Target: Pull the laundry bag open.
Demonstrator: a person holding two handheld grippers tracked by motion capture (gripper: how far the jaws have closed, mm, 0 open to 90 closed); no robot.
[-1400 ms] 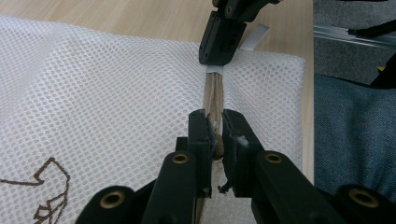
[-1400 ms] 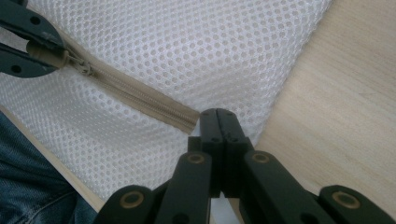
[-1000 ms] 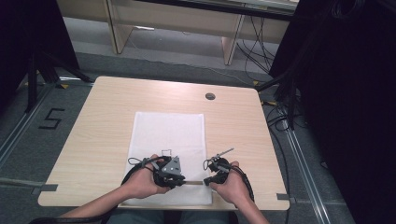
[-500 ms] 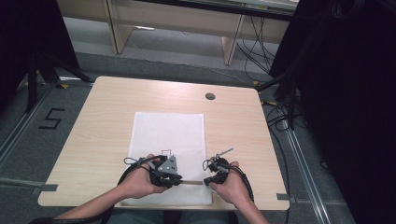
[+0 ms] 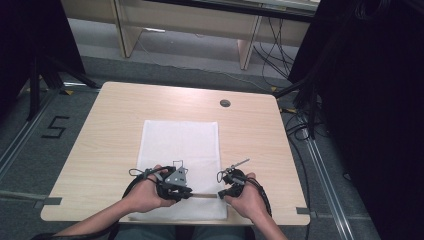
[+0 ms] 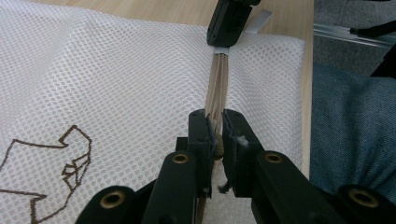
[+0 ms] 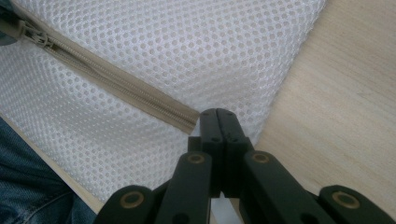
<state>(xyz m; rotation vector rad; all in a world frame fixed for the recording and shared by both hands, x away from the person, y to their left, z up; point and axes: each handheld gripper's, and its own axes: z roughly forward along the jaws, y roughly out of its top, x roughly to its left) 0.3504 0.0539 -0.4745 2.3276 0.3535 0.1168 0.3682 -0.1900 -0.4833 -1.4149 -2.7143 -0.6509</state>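
At the near edge of the wooden table (image 5: 120, 120), toward six o'clock in the high view, I had both grippers down on a white mesh laundry bag (image 5: 180, 145) that lay flat at the table's middle, running from the centre to the near edge. The left gripper (image 5: 181, 192) sat at about seven o'clock of the bag, my left hand (image 5: 145, 196) wrapped around it, its grey plate on top. The right gripper (image 5: 222, 192) sat at about five o'clock, at the bag's near right corner, in my right hand (image 5: 248, 200). Between them ran the bag's beige zipper (image 5: 202, 195), parallel to the near edge.

In the left gripper view, my jaws were drawn narrow and pinched the zipper (image 6: 217, 93) near its slider end, the tape stretching away toward twelve o'clock to the other gripper (image 6: 227, 22), which clamped the far end. A brown line drawing (image 6: 51, 163) was printed on the mesh at eight o'clock.

In the right gripper view, the jaws were pressed fully together at the end of the zipper tape (image 7: 116, 86); I could not tell whether fabric lay between them. Bare wood showed at three o'clock, blue denim (image 7: 32, 186) at eight o'clock.
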